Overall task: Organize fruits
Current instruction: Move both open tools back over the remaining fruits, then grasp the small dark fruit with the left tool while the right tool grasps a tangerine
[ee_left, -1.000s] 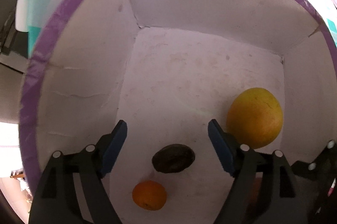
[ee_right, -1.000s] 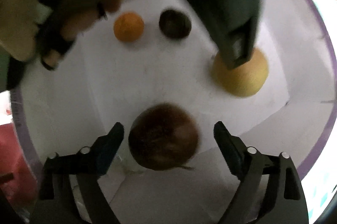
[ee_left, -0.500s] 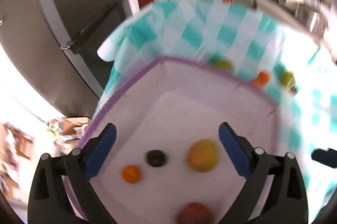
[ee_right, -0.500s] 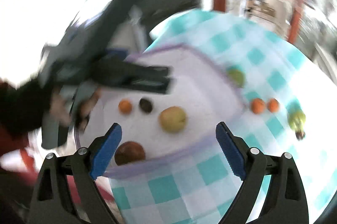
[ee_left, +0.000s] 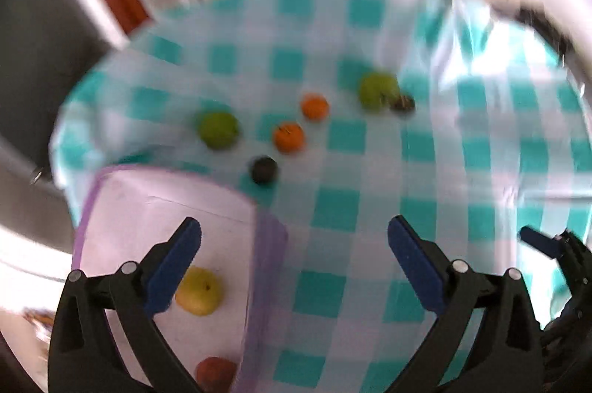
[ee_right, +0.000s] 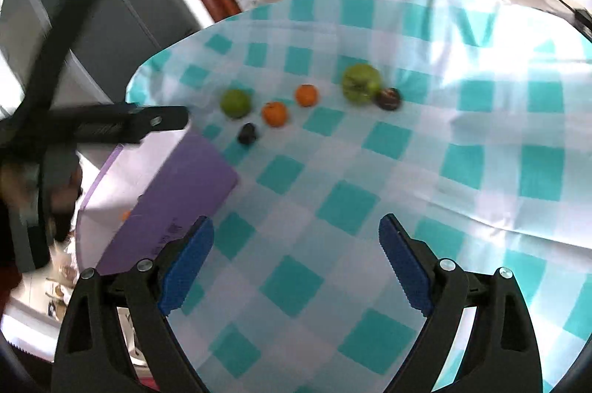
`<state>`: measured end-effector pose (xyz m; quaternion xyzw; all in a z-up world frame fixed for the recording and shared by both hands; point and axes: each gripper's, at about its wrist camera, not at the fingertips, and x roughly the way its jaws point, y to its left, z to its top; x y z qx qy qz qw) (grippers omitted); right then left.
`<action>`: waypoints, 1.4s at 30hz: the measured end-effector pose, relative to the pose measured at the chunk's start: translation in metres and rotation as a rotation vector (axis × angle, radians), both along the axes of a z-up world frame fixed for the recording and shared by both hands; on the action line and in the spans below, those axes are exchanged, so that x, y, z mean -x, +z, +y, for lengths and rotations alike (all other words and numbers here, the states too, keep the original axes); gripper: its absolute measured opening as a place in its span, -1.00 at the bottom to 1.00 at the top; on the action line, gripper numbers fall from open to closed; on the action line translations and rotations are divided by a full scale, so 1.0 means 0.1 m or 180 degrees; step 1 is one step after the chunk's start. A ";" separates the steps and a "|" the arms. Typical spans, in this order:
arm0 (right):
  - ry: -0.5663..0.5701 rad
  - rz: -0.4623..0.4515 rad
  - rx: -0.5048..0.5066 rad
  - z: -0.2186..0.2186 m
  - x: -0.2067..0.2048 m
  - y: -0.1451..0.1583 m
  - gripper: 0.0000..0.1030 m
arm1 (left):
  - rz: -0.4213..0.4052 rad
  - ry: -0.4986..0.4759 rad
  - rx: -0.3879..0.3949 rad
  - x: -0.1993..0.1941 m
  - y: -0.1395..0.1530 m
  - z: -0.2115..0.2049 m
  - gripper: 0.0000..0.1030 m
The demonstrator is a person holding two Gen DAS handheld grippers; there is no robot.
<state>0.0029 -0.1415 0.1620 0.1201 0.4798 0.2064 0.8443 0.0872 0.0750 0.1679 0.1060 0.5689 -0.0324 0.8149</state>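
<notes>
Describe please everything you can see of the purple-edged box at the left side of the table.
The box is open-topped, looks like cardboard, with white inner walls and floor, purple rim and purple outer wall. It sits on the checked tablecloth near the table's left edge. Inside lie a yellow fruit and a reddish fruit; a bit of orange also shows. Neither gripper touches it.

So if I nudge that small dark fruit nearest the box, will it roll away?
Probably. The dark fruit looks round and sits loose on the tablecloth, so it may roll. It looks small, likely light. Its skin is too blurred to judge.
</notes>
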 end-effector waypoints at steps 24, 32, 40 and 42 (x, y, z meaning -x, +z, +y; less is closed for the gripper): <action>-0.0777 0.0623 0.0162 -0.19 -0.38 -0.69 0.71 | 0.2012 -0.2564 -0.0680 -1.52 -1.58 0.22 0.20; -0.0759 0.0672 0.0201 0.03 -0.59 -0.73 0.71 | 0.2086 -0.2816 -0.0581 -1.65 -1.69 0.31 -0.17; -0.0520 0.0716 0.0307 0.46 -1.01 -0.86 0.71 | 0.1636 -0.2688 -0.0368 -1.72 -1.41 0.58 -0.20; -0.0345 0.0636 0.0368 0.68 -1.20 -0.88 0.71 | 0.1365 -0.2493 -0.0081 -1.82 -1.09 0.71 -0.20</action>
